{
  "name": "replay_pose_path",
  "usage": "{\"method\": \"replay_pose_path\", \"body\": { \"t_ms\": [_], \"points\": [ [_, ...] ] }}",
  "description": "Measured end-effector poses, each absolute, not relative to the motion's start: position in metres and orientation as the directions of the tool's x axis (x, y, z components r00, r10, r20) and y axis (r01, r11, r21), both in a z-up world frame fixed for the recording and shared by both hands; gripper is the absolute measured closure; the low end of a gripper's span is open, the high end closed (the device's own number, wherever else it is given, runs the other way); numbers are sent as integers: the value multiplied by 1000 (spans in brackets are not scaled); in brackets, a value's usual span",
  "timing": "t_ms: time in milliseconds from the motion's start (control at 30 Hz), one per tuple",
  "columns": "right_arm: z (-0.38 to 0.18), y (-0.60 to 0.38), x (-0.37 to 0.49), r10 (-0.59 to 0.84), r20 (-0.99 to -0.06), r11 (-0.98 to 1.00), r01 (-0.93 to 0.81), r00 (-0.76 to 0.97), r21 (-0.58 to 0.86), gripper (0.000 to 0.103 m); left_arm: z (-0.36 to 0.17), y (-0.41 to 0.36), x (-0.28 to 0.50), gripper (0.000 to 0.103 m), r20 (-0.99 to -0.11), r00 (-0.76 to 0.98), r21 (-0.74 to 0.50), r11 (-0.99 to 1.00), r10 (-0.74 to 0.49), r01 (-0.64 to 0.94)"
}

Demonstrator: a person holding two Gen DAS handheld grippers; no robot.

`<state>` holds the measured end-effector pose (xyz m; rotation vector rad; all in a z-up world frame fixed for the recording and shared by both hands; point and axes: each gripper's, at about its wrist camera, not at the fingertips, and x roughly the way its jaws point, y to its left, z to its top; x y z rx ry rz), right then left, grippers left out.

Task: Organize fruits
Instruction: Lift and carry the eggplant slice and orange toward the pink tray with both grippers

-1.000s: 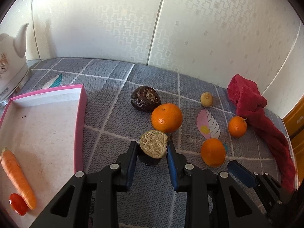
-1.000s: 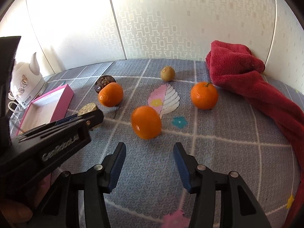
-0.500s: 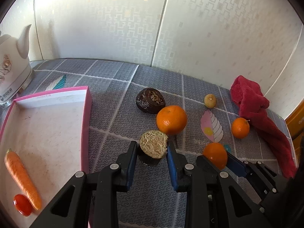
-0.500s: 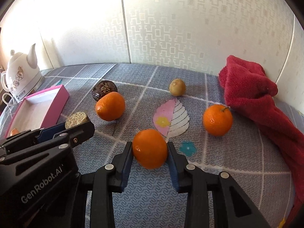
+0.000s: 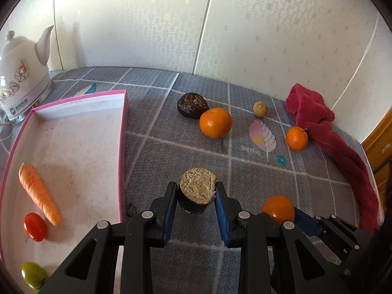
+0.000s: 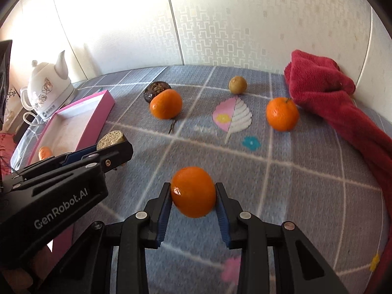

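Observation:
My left gripper (image 5: 196, 196) is shut on a dark cut fruit piece (image 5: 197, 191) with a tan top, held above the grey mat to the right of the pink tray (image 5: 121, 132). My right gripper (image 6: 193, 197) is shut on an orange (image 6: 193, 191), lifted off the mat; this orange also shows in the left wrist view (image 5: 278, 209). Two oranges (image 6: 166, 104) (image 6: 282, 114), a dark wrinkled fruit (image 6: 156, 90) and a small yellow-brown fruit (image 6: 237, 84) lie on the mat. The left gripper shows in the right wrist view (image 6: 110, 150).
The tray holds a carrot (image 5: 39, 193), a red tomato (image 5: 35, 226) and a green fruit (image 5: 33, 275). A white kettle (image 5: 20, 73) stands at the back left. A red towel (image 6: 343, 112) lies along the right side by the wall.
My right gripper closed on the near orange and lifted it. My left gripper drew back and up with the cut fruit piece, toward the tray side.

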<state>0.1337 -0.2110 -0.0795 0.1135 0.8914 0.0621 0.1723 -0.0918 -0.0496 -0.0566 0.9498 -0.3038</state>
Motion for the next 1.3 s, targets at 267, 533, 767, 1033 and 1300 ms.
{"method": "replay_pose_path", "body": {
  "t_ms": [267, 533, 767, 1033, 1300],
  "points": [
    [-81, -219, 97, 120, -799, 987, 15, 590, 160, 68, -48, -90, 131, 73, -791, 532, -180, 946, -302, 268],
    [-84, -217, 64, 57, -806, 995, 37, 589, 97, 68, -53, -99, 93, 73, -793, 521, -162, 934, -315, 319],
    [-86, -223, 57, -56, -797, 997, 80, 602, -9, 68, -63, -112, 81, 73, -796, 526, -123, 931, -298, 343],
    [-88, -226, 55, -77, -775, 993, 117, 627, -4, 62, -65, -112, 77, 72, -778, 554, -109, 932, -297, 346],
    [-87, -229, 51, -65, -769, 992, 126, 636, 20, 56, -67, -110, 73, 72, -755, 577, -126, 933, -311, 338]
  ]
}}
